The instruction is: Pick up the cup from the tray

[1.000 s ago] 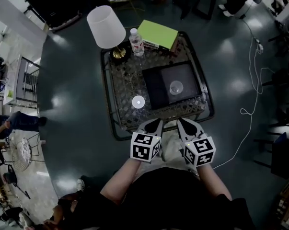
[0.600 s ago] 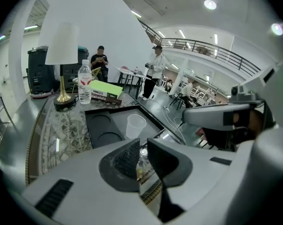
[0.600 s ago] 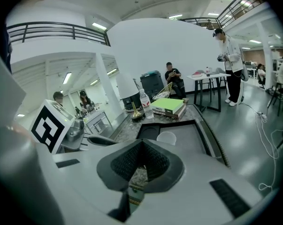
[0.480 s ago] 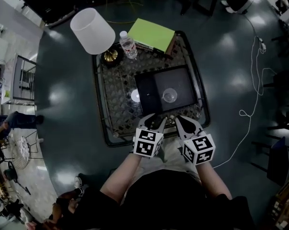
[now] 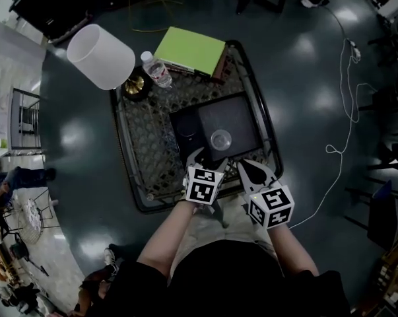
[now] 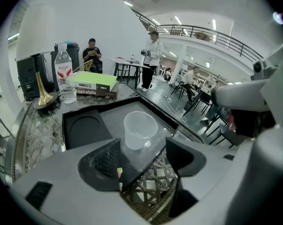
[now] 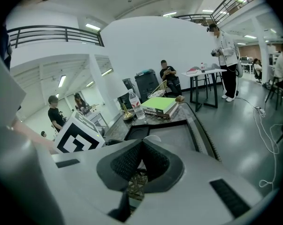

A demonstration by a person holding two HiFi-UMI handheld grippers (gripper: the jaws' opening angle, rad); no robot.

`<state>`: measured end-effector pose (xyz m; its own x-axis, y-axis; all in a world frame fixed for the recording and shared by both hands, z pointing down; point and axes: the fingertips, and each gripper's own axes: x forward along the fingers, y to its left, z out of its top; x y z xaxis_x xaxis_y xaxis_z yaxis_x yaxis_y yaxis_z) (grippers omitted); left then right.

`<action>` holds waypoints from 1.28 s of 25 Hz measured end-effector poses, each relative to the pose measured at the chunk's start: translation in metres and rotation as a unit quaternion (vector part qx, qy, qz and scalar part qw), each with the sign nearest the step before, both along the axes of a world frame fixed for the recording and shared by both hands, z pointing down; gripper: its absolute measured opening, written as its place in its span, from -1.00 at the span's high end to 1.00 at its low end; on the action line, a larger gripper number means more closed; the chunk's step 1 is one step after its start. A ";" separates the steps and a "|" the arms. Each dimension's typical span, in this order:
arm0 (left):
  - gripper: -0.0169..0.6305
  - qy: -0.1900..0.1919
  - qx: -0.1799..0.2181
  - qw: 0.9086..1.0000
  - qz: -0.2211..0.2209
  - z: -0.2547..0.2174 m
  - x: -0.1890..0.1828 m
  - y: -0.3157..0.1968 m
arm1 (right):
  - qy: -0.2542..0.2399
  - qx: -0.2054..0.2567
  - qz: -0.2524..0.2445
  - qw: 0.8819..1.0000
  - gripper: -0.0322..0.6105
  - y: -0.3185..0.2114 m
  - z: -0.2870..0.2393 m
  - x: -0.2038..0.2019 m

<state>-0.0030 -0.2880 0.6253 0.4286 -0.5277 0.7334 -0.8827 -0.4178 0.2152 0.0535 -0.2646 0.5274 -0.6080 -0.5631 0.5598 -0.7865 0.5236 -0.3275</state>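
Nearest, at the near edge of the desk (image 5: 142, 137), on the right: right hand-held gripper (image 5: 251, 170) (image 7: 141, 156), jaws pressed together, nothing between them. Just left of it: left hand-held gripper (image 5: 204, 158) (image 6: 143, 151), jaws wide apart after opening just now, empty. Points over the near rim of the black tray (image 5: 235, 114) (image 6: 115, 116). A little farther, upright near the tray's middle: clear cup (image 5: 220, 139) (image 6: 140, 129), ahead of the open jaws, untouched. At the far edge, left to right: white-shaded lamp (image 5: 101, 55), water bottle (image 5: 157, 69), green book (image 5: 190, 49).
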 end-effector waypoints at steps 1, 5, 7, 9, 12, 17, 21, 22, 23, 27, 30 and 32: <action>0.03 -0.005 0.004 1.000 0.003 0.003 0.001 -0.005 | 0.000 -0.003 0.002 1.000 0.87 -0.002 0.002 0.002; -0.01 -0.026 -0.004 0.999 0.022 0.018 0.008 -0.016 | -0.001 -0.012 0.010 1.000 0.87 -0.006 0.009 0.008; -0.03 -0.036 -0.013 0.999 0.031 0.026 0.011 -0.019 | -0.003 -0.015 0.014 1.000 0.87 -0.007 0.011 0.010; -0.04 -0.044 -0.016 0.998 0.038 0.034 0.015 -0.023 | -0.004 -0.019 0.017 1.000 0.87 -0.008 0.014 0.011; -0.05 -0.055 -0.018 0.997 0.044 0.041 0.018 -0.030 | -0.004 -0.025 0.021 0.999 0.87 -0.007 0.017 0.013; -0.04 -0.072 -0.027 0.996 0.046 0.055 0.021 -0.039 | -0.001 -0.035 0.027 0.999 0.87 -0.006 0.024 0.017; 0.02 -0.079 -0.022 0.996 0.041 0.054 0.017 -0.042 | -0.001 -0.038 0.031 0.999 0.87 -0.002 0.025 0.018; 0.03 -0.078 -0.022 0.996 0.040 0.054 0.016 -0.041 | -0.001 -0.038 0.031 0.999 0.87 -0.001 0.025 0.018; 0.03 -0.077 -0.022 0.996 0.039 0.053 0.015 -0.041 | -0.002 -0.039 0.032 0.999 0.87 0.001 0.026 0.017; 0.05 -0.069 -0.023 0.997 0.039 0.047 0.013 -0.036 | -0.002 -0.038 0.035 0.999 0.87 0.005 0.026 0.016; 0.05 -0.064 -0.023 0.997 0.039 0.040 0.011 -0.030 | -0.003 -0.034 0.037 0.999 0.87 0.010 0.022 0.015; 0.05 -0.064 -0.022 0.997 0.040 0.036 0.011 -0.025 | -0.003 -0.030 0.037 0.999 0.87 0.012 0.019 0.015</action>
<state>0.0079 -0.3134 0.6611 0.3698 -0.4618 0.8062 -0.8683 -0.4806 0.1230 0.0681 -0.2522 0.5466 -0.5689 -0.5720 0.5910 -0.8206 0.4429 -0.3613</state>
